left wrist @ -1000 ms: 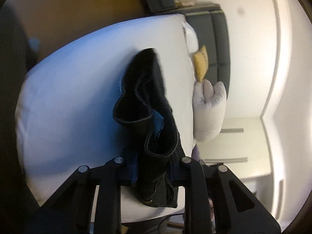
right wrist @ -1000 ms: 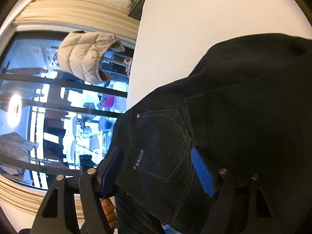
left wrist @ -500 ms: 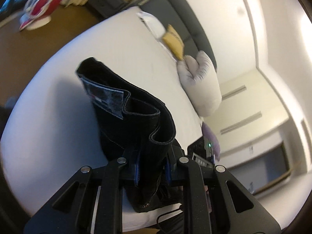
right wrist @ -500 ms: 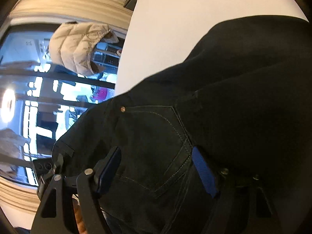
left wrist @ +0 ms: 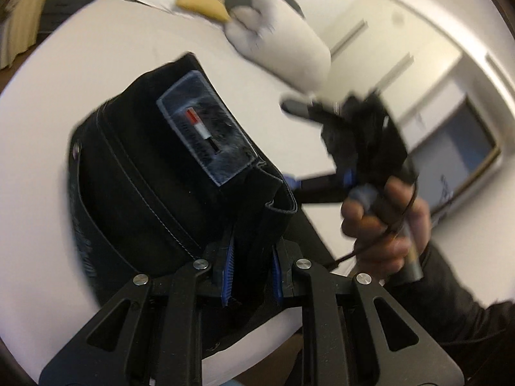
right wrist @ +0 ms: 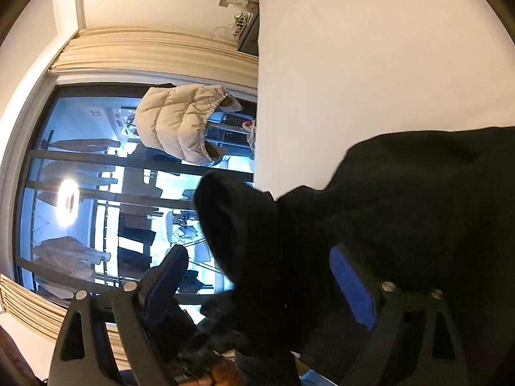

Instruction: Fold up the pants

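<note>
Pants [left wrist: 151, 186] pinched by left gripper [left wrist: 252, 270]; only right view shows right gripper [right wrist: 267, 273] just spreading.

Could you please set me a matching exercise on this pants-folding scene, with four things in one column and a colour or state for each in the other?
Things:
1. pants
2. left gripper
3. right gripper
4. puffer jacket

Colour or state:
A. beige, in front of the window
B. jaws wide apart, having just opened further, pads not pressing
C. black, bunched on the white bed
D. clamped on a fold of fabric

Pairs: 1-C, 2-D, 3-B, 4-A
</note>
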`<move>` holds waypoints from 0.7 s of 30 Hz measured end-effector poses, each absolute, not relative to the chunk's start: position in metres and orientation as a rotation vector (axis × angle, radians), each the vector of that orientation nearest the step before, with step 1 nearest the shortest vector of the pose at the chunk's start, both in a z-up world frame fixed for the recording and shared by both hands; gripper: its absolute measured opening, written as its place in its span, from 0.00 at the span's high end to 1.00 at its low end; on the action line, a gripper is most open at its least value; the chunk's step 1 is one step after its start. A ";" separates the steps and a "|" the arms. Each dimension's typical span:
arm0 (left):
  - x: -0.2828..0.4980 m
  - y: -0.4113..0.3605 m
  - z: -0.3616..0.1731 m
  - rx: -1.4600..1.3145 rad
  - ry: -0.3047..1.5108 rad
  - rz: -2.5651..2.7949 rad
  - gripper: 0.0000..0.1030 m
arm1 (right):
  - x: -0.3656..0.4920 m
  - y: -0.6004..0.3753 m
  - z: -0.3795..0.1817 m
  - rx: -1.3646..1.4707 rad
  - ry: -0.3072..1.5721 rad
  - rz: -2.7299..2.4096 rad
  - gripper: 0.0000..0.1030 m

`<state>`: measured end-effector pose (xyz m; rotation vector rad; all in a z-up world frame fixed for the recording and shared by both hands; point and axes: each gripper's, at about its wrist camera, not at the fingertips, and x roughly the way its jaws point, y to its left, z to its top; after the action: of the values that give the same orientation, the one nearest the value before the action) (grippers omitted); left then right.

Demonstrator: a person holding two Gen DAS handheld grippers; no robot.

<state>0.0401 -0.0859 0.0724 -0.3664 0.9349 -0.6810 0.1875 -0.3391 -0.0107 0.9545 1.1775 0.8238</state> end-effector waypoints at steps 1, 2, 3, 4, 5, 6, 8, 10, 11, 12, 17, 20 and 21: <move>0.040 -0.094 0.065 -0.349 0.946 -0.687 0.83 | 0.185 -0.341 -0.012 0.948 1.179 0.821 0.09; 0.039 -0.105 0.062 -0.323 0.956 -0.696 0.83 | 0.183 -0.342 -0.013 0.938 1.181 0.817 0.09; 0.037 -0.117 0.060 -0.286 0.964 -0.710 0.83 | 0.181 -0.341 -0.015 0.916 1.189 0.807 0.09; 0.039 -0.127 0.058 -0.265 0.967 -0.718 0.83 | 0.177 -0.339 -0.016 0.897 1.197 0.793 0.09; 0.037 -0.138 0.057 -0.232 0.971 -0.730 0.83 | 0.176 -0.338 -0.019 0.871 1.206 0.780 0.10; 0.037 -0.147 0.057 -0.210 0.973 -0.739 0.83 | 0.176 -0.340 -0.023 0.848 1.214 0.771 0.10; 0.027 -0.153 0.056 -0.170 0.977 -0.761 0.83 | 0.176 -0.341 -0.030 0.805 1.235 0.739 0.33; 0.030 -0.171 0.056 -0.141 0.985 -0.782 0.83 | 0.178 -0.343 -0.037 0.753 1.263 0.702 0.60; 0.032 -0.177 0.057 -0.128 0.987 -0.784 0.83 | 0.178 -0.345 -0.040 0.729 1.270 0.681 0.71; 0.031 -0.183 0.055 -0.120 0.991 -0.788 0.83 | 0.178 -0.350 -0.044 0.721 1.275 0.666 0.74; 0.040 -0.198 0.055 -0.108 0.997 -0.816 0.83 | 0.172 -0.370 -0.046 0.730 1.247 0.629 0.82; 0.048 -0.214 0.055 -0.102 0.998 -0.839 0.83 | 0.168 -0.379 -0.043 0.716 1.234 0.601 0.83; 0.051 -0.220 0.056 -0.105 0.997 -0.847 0.83 | 0.168 -0.382 -0.041 0.705 1.228 0.592 0.84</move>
<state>0.0513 -0.2202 0.0560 -0.1047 0.9975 -0.8475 0.1676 -0.3821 -0.0411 0.7047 1.2277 0.5920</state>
